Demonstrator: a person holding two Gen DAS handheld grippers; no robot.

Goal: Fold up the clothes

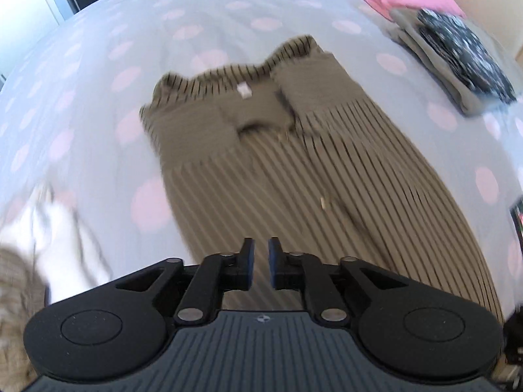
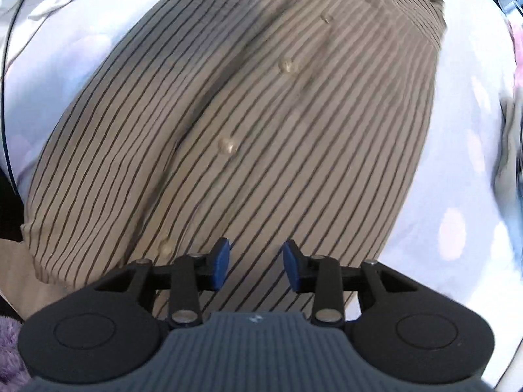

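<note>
striped shirt (image 1: 327,176) lies flat on the dotted bed (image 1: 98,65), sleeves folded in across the collar end. left gripper (image 1: 260,263) hangs over the hem end, jaws a narrow gap, nothing in them. right gripper (image 2: 255,266) over the button placket, jaws partly open, empty. likely next: pinch both hem corners evenly, lift low, carry the hem to the collar so the edges line up.
</note>
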